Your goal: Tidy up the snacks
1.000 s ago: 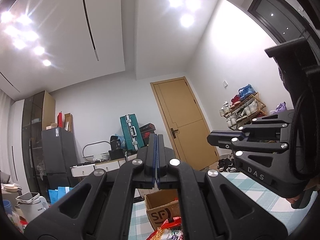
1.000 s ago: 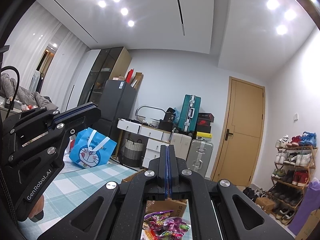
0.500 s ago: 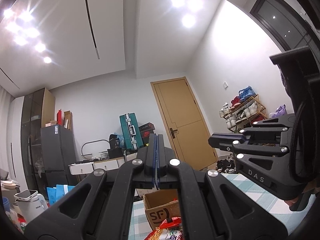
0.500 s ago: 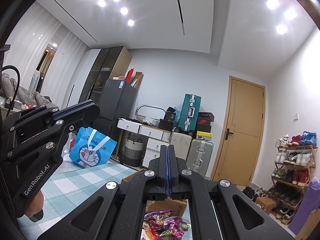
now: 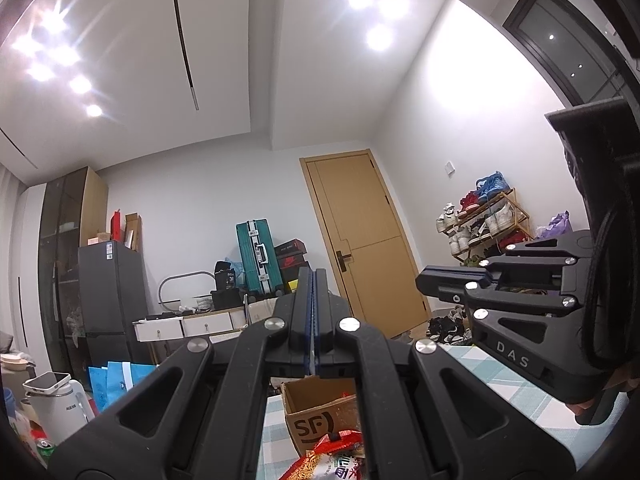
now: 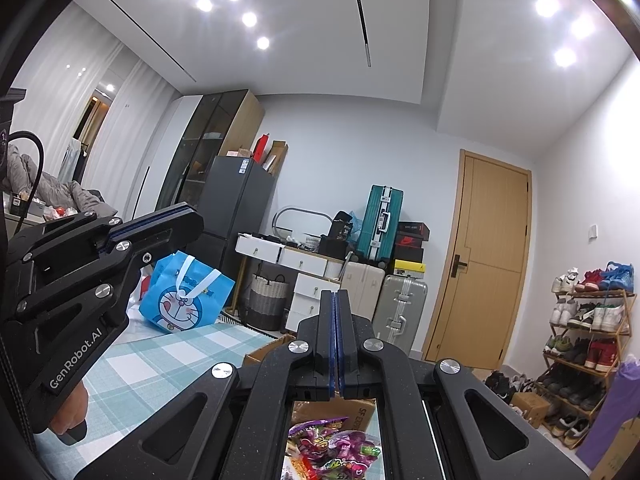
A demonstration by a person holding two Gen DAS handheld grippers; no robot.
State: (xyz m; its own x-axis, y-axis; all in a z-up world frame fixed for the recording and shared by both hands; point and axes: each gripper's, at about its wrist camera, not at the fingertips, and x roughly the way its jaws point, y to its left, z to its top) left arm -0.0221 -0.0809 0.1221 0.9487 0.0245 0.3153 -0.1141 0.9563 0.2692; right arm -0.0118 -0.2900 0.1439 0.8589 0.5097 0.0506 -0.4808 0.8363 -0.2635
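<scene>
The left gripper [image 5: 312,276] has its fingers [image 5: 303,308] pressed flat together with nothing between them, blue pads meeting edge to edge, held up off the worktop [image 5: 516,380]. The right gripper [image 6: 335,298] is the same: fingers [image 6: 347,332] closed on each other, holding nothing. Each gripper shows in the other's view, side by side and apart.

Below the left gripper lies a red snack packet [image 5: 332,458], just in front of an open cardboard box [image 5: 316,416] on the checked worktop. Below the right gripper lie purple snack bags [image 6: 332,446], close to the same box [image 6: 360,410]. Only small parts of the snacks show between the gripper frames, so which way they point and how their long sides run cannot be told.
</scene>
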